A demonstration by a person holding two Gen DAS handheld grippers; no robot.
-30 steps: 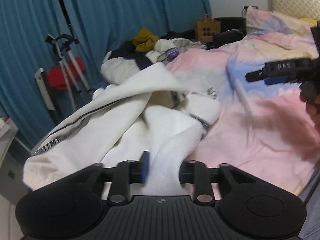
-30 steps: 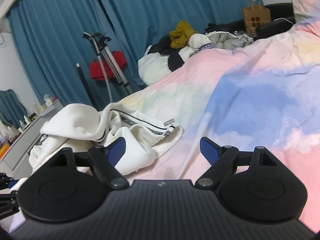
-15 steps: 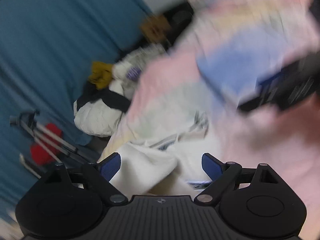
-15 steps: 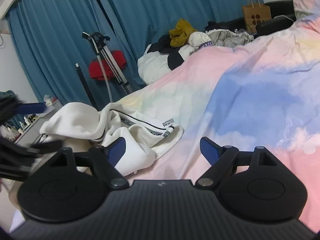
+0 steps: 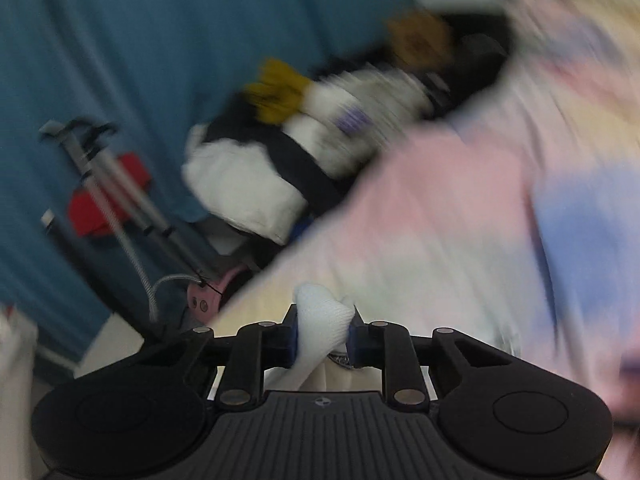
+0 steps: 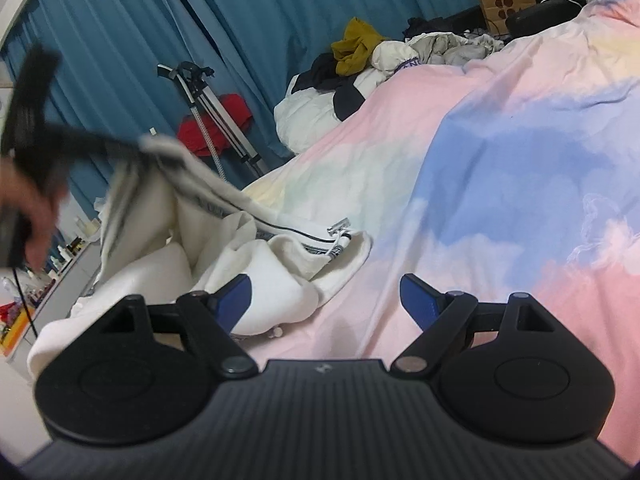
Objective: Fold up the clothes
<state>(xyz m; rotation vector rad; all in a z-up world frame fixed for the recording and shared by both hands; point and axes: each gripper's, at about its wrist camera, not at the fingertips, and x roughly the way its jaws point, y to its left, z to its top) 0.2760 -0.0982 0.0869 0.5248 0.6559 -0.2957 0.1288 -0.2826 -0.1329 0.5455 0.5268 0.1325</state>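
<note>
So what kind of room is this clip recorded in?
Most likely a bedroom at home: a bed under a pastel pink-and-blue duvet, floor-length blue curtains behind it, and a heap of unfolded laundry at the bed's far end. A cream striped garment lies on the duvet.

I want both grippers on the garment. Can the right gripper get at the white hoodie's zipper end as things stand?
Probably yes: the right gripper is open, and the white hoodie lies just ahead on the duvet.

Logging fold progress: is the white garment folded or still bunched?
Bunched: the white garment lies crumpled on the bed, one edge lifted by the left gripper.
</note>
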